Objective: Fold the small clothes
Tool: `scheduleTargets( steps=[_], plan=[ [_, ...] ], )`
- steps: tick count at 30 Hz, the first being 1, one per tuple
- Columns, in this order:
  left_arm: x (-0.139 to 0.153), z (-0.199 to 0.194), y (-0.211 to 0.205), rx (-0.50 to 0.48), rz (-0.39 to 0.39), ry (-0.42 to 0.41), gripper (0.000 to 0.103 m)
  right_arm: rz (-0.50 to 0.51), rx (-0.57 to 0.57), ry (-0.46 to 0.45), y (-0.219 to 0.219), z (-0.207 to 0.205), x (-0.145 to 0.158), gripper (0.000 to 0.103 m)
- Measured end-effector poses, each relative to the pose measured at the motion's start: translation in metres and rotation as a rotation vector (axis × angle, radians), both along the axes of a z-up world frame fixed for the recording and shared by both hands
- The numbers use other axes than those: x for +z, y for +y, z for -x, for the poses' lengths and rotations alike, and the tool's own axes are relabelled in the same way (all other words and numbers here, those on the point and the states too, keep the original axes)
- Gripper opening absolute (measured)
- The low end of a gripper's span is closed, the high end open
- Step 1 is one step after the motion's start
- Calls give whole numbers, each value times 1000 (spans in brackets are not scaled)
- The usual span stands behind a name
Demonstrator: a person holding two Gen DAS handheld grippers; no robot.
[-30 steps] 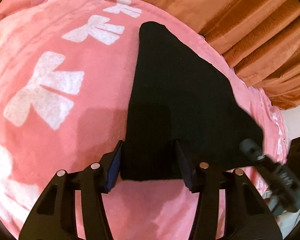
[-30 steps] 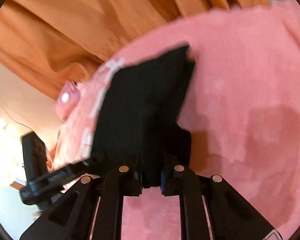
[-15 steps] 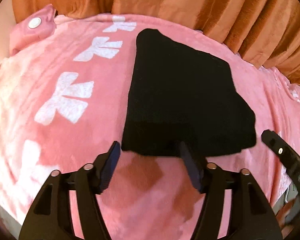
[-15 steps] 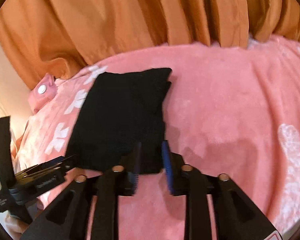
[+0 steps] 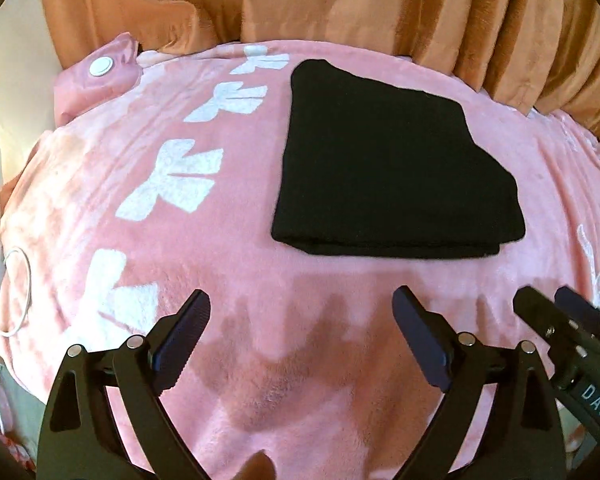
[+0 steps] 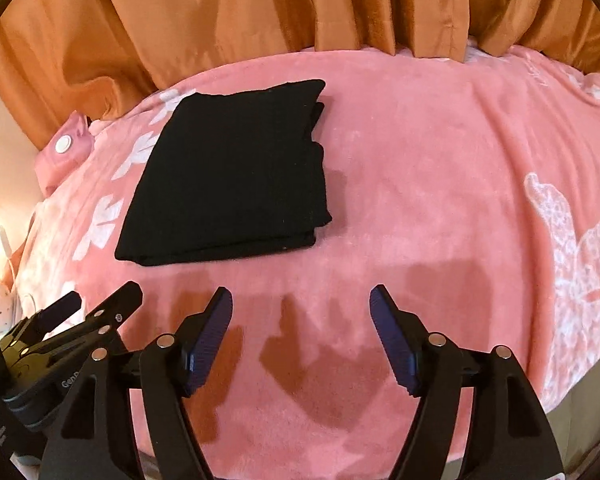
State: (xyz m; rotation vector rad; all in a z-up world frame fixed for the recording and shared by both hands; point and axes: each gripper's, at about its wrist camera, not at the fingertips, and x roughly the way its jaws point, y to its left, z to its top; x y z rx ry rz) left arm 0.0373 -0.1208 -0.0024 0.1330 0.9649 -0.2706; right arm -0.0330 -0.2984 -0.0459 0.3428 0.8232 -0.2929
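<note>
A black garment lies folded in a flat, layered stack on the pink blanket; it also shows in the right wrist view. My left gripper is open and empty, held back from the garment's near edge. My right gripper is open and empty, also short of the garment and to its right. Each gripper shows at the edge of the other's view: the right gripper and the left gripper.
Orange curtains hang behind the blanket. A pink pillow corner with a white button lies at the far left. A white cable runs off the left edge. White bow prints mark the blanket.
Both grippers let go of the black garment, opened wide and drew back from it. The garment now lies flat and folded on the blanket.
</note>
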Motion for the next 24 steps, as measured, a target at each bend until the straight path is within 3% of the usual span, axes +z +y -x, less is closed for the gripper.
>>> scheduleTargets(
  steps=[24],
  plan=[
    [0,3,-3,27,-76,-19,90,129,-20,69,16,-6,-3,69]
  ],
)
